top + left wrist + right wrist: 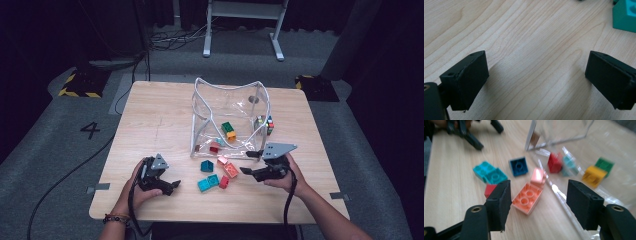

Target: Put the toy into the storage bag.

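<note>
Blocks are being gathered from the table (150, 115) into a clear bag (227, 120), judging by those already lying inside it. At the left, the left gripper (167, 186) is held low over bare wood in a hand (137, 192) resting on the table, jaws spread wide with nothing between them; a teal block (625, 16) lies ahead of it and to its right, so it seems to be waiting out of the way. Between the two tools lies a loose cluster: a paired turquoise block (489, 173), a dark blue block (518, 166), a small red block (489, 190). The orange block (527, 197) lies directly ahead of the right gripper (539, 197), between its jaws but apart from both, with a pink block (538, 176) touching its far end. The right gripper is held level, aimed leftward at that block, jaws partly open and empty. To its right, the bag's open mouth faces the tool, likely for easy dropping.
</note>
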